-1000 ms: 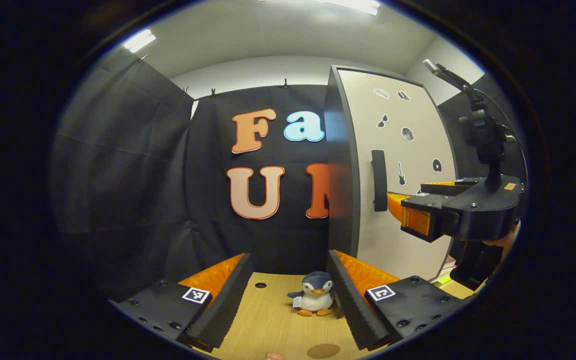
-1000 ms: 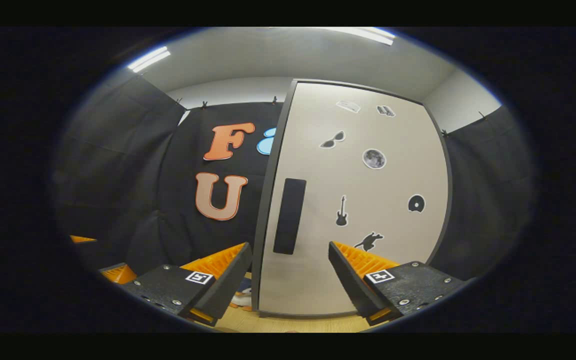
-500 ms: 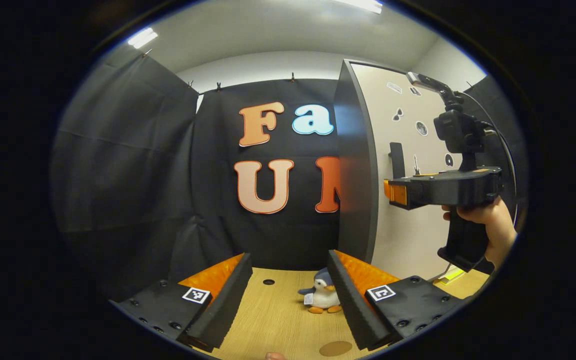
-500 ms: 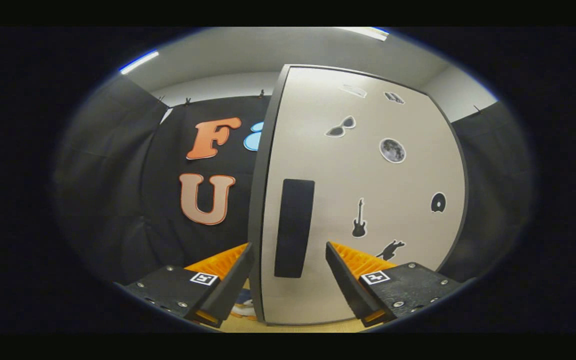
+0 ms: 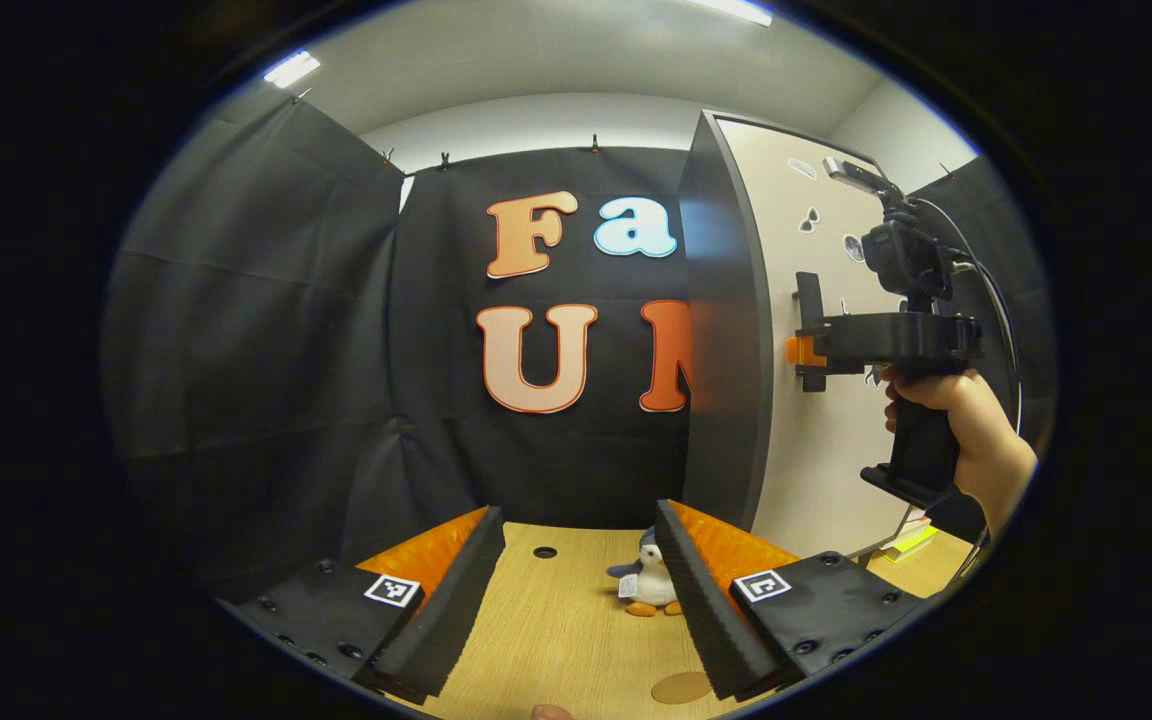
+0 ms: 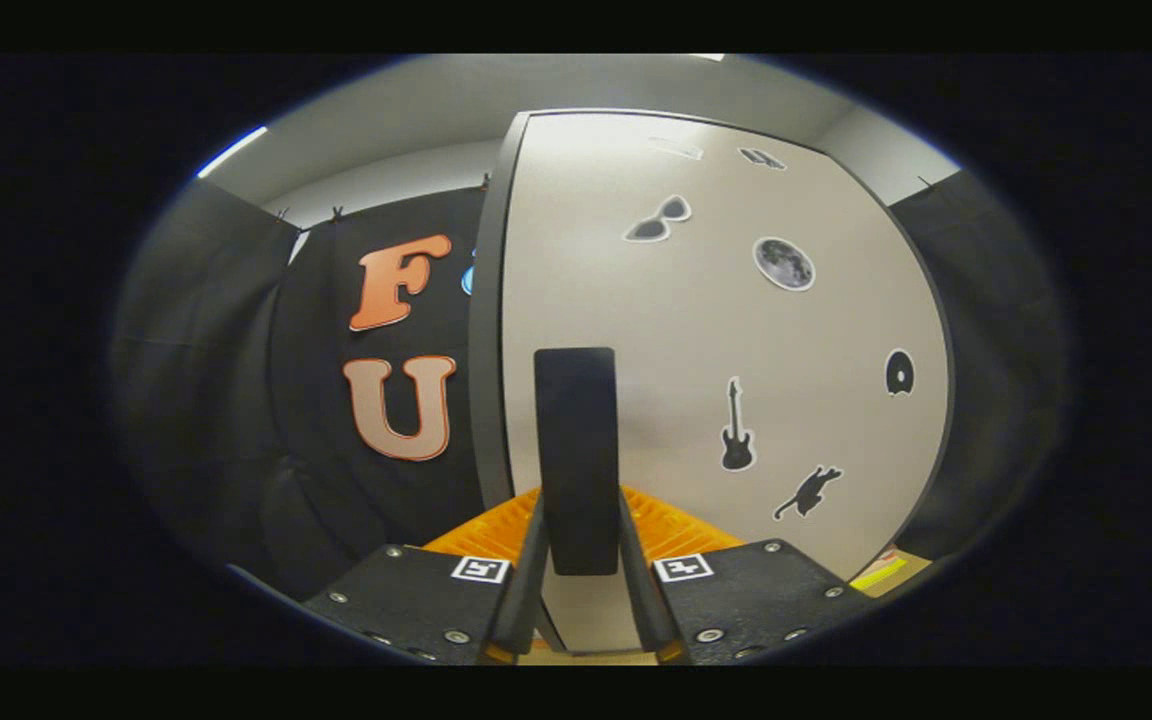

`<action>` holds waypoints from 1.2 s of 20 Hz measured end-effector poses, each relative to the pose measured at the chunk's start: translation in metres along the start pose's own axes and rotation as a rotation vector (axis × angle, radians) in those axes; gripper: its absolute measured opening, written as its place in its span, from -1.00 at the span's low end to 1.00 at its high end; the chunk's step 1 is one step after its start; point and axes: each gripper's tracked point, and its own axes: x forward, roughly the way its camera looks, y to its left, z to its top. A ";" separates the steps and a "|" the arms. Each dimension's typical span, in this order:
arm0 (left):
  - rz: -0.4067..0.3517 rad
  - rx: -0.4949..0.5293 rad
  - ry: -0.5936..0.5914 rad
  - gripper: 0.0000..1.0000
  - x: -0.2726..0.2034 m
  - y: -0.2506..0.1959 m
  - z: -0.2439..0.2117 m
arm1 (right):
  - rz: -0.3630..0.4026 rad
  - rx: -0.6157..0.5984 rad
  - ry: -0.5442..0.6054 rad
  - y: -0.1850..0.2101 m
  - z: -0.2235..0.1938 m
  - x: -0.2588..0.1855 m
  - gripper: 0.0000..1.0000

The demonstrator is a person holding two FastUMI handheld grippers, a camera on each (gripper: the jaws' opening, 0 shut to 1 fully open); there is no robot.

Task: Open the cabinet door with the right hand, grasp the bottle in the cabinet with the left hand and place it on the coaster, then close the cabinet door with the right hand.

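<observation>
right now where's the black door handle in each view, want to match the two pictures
Left gripper view: the door handle is right of centre, a narrow upright bar on the pale cabinet door, with the right gripper at it.
Right gripper view: the handle stands at lower centre, both fingers of the right gripper pressed on its sides.
Shared landmark: the moon sticker, up and right of the handle in each view.

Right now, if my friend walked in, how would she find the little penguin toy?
Start at the tall pale cabinet door with stickers on it. Look down to the wooden table by its near edge. The penguin toy stands there, soft, with a white belly and orange feet, unlike the flat brown coaster closer in.
</observation>
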 end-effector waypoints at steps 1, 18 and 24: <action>0.006 0.002 0.001 0.96 -0.002 0.002 0.000 | 0.003 -0.001 0.000 0.000 0.000 0.000 -0.26; 0.095 -0.041 0.017 0.95 -0.007 0.033 -0.001 | 0.032 0.063 -0.070 -0.021 0.006 -0.085 -0.69; 0.087 -0.044 -0.005 0.95 -0.022 0.024 0.001 | 0.061 0.075 -0.049 -0.047 0.010 -0.140 -0.63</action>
